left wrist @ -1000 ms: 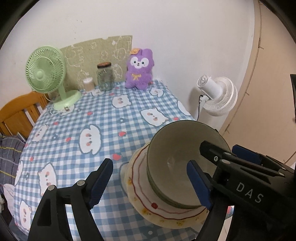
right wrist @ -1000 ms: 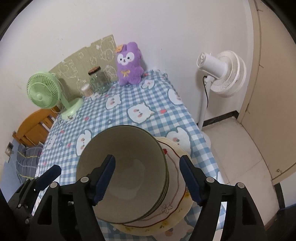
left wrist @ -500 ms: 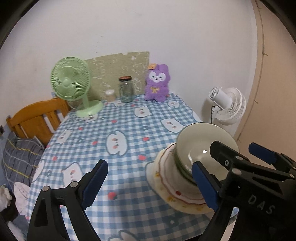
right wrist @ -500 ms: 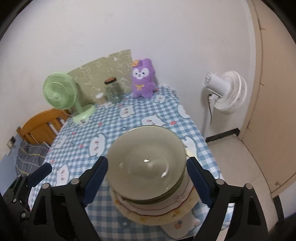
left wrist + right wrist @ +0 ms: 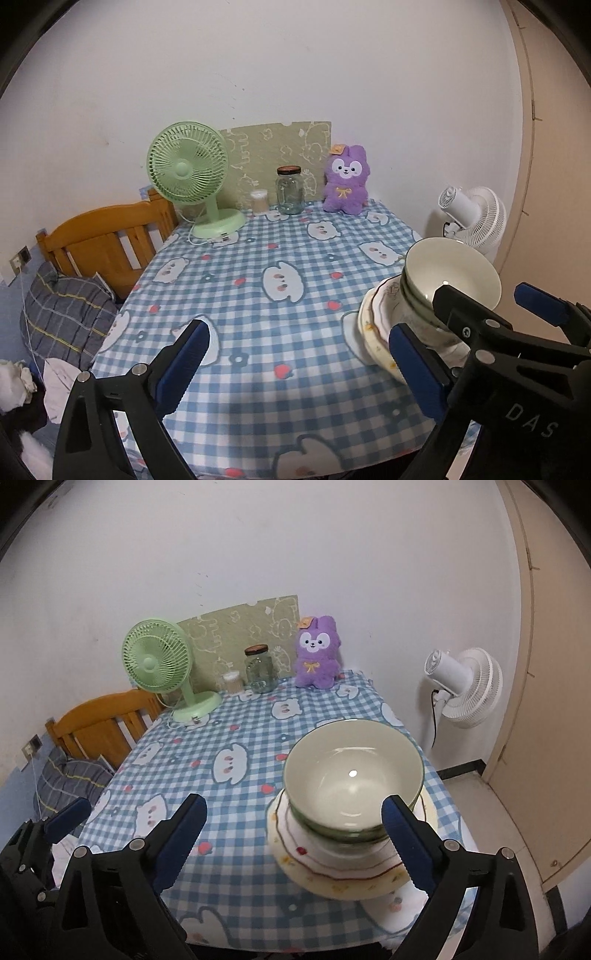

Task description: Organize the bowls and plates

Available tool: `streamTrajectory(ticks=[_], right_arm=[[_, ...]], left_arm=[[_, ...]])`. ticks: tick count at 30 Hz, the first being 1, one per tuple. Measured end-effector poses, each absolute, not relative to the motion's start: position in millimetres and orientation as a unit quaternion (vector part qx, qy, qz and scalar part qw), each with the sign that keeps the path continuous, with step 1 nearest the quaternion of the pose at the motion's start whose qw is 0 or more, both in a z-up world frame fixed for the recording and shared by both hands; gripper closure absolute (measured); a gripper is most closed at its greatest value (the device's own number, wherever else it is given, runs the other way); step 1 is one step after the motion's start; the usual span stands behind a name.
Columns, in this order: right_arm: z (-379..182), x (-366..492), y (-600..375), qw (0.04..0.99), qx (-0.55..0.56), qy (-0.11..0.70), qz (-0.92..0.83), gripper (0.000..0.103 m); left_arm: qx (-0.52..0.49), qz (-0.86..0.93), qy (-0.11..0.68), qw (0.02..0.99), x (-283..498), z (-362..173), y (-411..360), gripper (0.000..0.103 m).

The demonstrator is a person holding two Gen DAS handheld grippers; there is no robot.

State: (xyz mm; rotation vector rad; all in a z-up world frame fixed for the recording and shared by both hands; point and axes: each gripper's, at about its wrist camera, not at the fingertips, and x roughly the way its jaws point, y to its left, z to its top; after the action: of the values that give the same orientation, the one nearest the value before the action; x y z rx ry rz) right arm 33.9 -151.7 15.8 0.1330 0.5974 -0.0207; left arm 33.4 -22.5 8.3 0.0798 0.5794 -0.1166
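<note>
Because the bowls (image 5: 354, 781) sit nested on the plates (image 5: 343, 867) at lower right of the frame, near the table (image 5: 236, 775) edge, I judge the stacking done; my left gripper (image 5: 301, 373) and right gripper (image 5: 295, 843) both gape wide, holding nothing.

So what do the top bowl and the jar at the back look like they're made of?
Top bowl: probably glazed ceramic, glossy, with a bright light spot inside and a green outside. Jar: clear glass, since you can see through it, with a dark lid of unclear material.
</note>
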Motion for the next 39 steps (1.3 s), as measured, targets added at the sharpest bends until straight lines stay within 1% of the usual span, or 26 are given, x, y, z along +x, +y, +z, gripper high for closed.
streamTrajectory(ticks=[7, 17, 39], right_arm=[[5, 16, -130, 0.959, 0.053, 0.278, -0.012, 0.005], [-8, 4, -112, 0.963, 0.042, 0.267, -0.015, 0.005], [-12, 11, -115, 0.963, 0.051, 0.263, -0.011, 0.005]], left_arm=[[0.045, -0.048, 0.274, 0.959, 19, -3, 0, 0.003], [0.025, -0.024, 0.27, 0.962, 10, -20, 28, 0.003], [-0.001, -0.015, 0.275, 0.961, 19, -26, 43, 0.003]])
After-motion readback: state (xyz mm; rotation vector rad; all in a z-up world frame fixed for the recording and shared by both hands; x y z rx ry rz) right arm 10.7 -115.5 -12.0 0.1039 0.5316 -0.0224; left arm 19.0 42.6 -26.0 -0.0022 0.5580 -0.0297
